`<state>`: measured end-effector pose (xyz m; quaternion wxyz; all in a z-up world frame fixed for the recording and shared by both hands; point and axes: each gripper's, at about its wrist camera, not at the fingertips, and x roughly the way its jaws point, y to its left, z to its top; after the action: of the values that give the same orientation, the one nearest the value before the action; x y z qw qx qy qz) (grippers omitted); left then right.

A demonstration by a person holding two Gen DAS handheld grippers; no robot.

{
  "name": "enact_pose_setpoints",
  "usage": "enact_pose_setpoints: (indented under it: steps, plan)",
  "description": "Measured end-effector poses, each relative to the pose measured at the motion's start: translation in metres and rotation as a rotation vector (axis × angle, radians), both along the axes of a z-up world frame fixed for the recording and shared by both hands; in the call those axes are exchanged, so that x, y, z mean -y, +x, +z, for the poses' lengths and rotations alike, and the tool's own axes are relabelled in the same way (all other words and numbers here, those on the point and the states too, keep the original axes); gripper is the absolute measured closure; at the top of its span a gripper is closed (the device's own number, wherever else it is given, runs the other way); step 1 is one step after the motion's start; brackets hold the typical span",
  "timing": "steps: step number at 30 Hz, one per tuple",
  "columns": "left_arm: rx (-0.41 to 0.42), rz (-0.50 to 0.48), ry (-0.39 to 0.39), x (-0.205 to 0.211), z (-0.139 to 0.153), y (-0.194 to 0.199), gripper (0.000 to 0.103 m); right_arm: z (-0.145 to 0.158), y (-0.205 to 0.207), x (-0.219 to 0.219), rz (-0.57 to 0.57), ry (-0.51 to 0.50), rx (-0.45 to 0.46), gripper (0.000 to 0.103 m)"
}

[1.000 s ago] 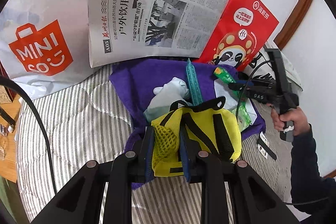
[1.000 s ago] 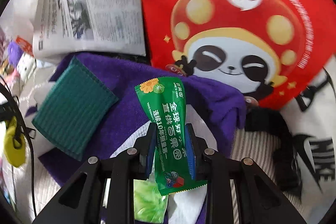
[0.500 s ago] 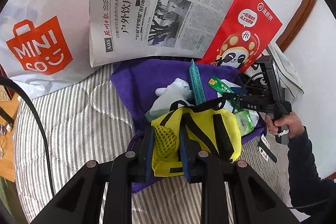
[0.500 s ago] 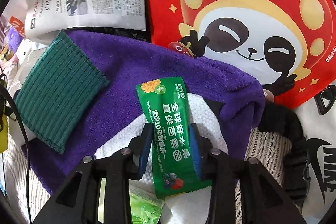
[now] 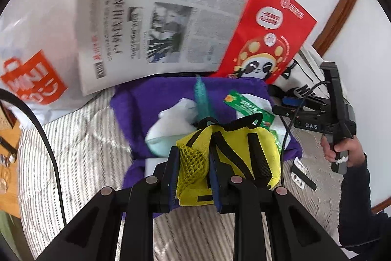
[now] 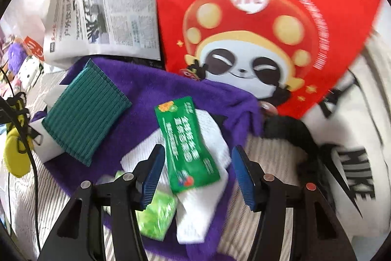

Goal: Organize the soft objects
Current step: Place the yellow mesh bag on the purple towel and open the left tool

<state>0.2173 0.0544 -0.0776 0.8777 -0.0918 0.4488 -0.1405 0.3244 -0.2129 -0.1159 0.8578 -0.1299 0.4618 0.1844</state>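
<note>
Fuzzy purple towel (image 6: pixel 156 89) – matt pile; ribbed green knit cloth (image 6: pixel 85 114); glossy green plastic sachet (image 6: pixel 188 146); white waffle-textured cloth (image 6: pixel 215 138); yellow mesh bag (image 5: pixel 229 151); glossy red paper bag (image 6: pixel 256 16); matt newspaper (image 5: pixel 156 23).

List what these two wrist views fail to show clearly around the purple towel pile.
- Newspaper print: motion-blurred in the left wrist view.
- Small yellow mesh backpack: lower part hidden behind the left gripper fingers, shut on it.
- Light green packet: partly covered by the right gripper, whose fingers have just been opening around the dark green sachet.
- Purple towel: underside contents hidden.
</note>
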Motion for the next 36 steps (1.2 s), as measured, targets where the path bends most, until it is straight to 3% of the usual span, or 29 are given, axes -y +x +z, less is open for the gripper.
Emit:
enact_pose_setpoints:
  steps: [13,18,21,31,33,36]
  plan:
    - [-0.03,-0.105,0.046,0.082,-0.024,0.076,0.081,0.01,-0.059,0.076,-0.13,0.035,-0.014,0.045]
    - [-0.058,-0.126,0.106,0.109,-0.042,0.101,0.081,0.007,-0.071,0.099,-0.169,0.061,-0.013,0.045]
    - [-0.07,-0.112,0.191,0.117,-0.053,0.113,0.08,0.002,-0.08,0.109,-0.184,0.064,-0.026,0.045]
    - [-0.098,-0.126,0.245,0.132,-0.066,0.115,0.077,-0.01,-0.099,0.117,-0.204,0.101,-0.055,0.045]
    - [-0.108,-0.123,0.254,0.135,-0.066,0.115,0.073,-0.011,-0.104,0.119,-0.21,0.11,-0.06,0.045]
    - [-0.107,-0.125,0.25,0.135,-0.062,0.111,0.057,-0.013,-0.112,0.123,-0.216,0.114,-0.07,0.045]
